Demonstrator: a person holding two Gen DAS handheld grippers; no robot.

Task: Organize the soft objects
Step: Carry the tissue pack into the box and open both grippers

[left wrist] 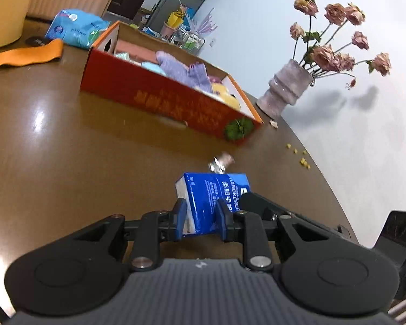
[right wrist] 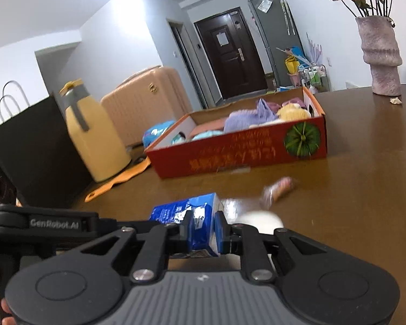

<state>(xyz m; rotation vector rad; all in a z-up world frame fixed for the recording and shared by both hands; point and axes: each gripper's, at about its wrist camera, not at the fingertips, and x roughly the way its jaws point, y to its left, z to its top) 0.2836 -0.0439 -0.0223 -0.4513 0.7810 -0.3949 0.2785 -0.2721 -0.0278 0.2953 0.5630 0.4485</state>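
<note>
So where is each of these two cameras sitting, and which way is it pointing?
Left wrist: rides on the left gripper, looking forward along its fingers over the brown table at the red box and vase; its fingers clamp a blue tissue pack.
Right wrist: rides on the right gripper, facing the box, the door and a yellow jug; the other gripper shows at left.
Shared: both see the same tissue pack, gripped by both, plus box and vase.

Home: entry door (right wrist: 231, 51), suitcase (right wrist: 146, 103), fridge (right wrist: 273, 27), flower vase (right wrist: 380, 57).
</note>
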